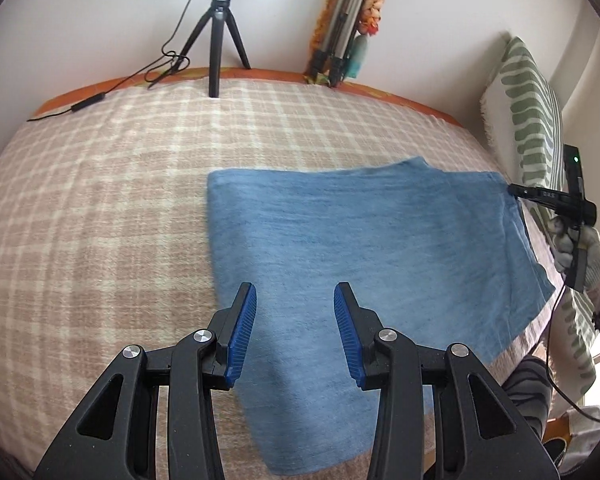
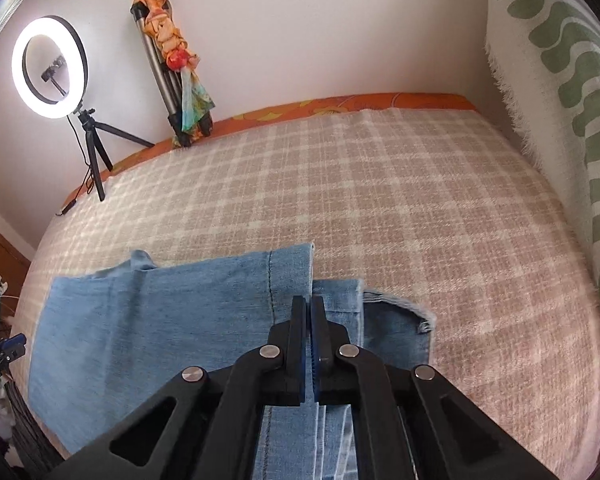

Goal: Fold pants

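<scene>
Light blue denim pants [image 1: 364, 264] lie folded flat on the plaid blanket [image 1: 100, 208]. My left gripper [image 1: 295, 312] hovers over their near left part, open, its blue pads apart with nothing between them. At the pants' far right edge, my right gripper [image 1: 514, 191] is held by a gloved hand [image 1: 580, 248]. In the right wrist view the pants [image 2: 160, 320] spread to the left, and the right gripper [image 2: 311, 308] is shut with the hemmed edge of the top layer running into its closed pads. The left gripper [image 2: 4, 350] shows at that view's left margin.
A ring light on a small black tripod [image 2: 50, 68] stands at the bed's far edge, its cable trailing left. A folded tripod wrapped in an orange scarf [image 2: 172, 60] leans on the wall. A green-patterned pillow [image 1: 536, 112] stands along the right side.
</scene>
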The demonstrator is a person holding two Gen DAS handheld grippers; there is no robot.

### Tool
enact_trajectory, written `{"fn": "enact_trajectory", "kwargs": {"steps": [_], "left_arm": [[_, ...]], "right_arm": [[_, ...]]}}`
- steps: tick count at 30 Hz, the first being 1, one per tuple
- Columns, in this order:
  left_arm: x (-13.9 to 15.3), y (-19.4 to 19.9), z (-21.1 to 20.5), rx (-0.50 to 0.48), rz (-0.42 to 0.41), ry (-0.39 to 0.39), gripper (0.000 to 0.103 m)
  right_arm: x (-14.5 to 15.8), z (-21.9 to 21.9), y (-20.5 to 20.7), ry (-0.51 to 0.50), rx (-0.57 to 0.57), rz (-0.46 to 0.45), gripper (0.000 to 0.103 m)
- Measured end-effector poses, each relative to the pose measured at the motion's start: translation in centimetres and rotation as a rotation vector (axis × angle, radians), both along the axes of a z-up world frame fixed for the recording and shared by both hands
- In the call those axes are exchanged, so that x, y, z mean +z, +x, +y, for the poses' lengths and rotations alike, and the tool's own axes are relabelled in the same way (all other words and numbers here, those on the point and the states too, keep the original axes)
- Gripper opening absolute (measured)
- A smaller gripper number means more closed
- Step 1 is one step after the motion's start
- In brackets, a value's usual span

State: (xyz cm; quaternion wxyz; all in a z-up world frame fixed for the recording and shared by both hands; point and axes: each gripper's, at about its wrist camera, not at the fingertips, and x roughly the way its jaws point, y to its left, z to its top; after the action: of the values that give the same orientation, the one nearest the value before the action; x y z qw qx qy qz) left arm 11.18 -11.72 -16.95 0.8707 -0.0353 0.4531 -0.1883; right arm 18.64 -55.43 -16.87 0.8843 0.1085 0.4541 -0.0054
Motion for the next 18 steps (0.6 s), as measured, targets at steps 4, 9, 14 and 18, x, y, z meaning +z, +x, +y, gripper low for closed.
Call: {"fn": "enact_trajectory", "kwargs": {"steps": [4, 9, 14, 18], "left_arm": [[0.1, 0.0, 0.9, 0.031, -0.010, -0.008, 0.039], [-0.4, -0.3, 2.0, 0.068, 0.001, -0.007, 0.039], [-1.2, -1.0, 2.2, 0.076, -0.001, 0.031, 0.039], [-2.2, -1.5, 1.8, 0.065, 0.017, 0.037, 0.039]], "right_arm": [[-0.3, -1.2, -0.3, 0.017, -0.033, 0.029, 0.000], [-2.5, -2.2, -0.4, -0.019, -0.083, 0.087, 0.000], [0.1, -2.5, -2.3, -0.017, -0.073, 0.020, 0.023], [3.1, -0.5, -4.1, 0.000, -0.014, -0.036, 0.037]]}}
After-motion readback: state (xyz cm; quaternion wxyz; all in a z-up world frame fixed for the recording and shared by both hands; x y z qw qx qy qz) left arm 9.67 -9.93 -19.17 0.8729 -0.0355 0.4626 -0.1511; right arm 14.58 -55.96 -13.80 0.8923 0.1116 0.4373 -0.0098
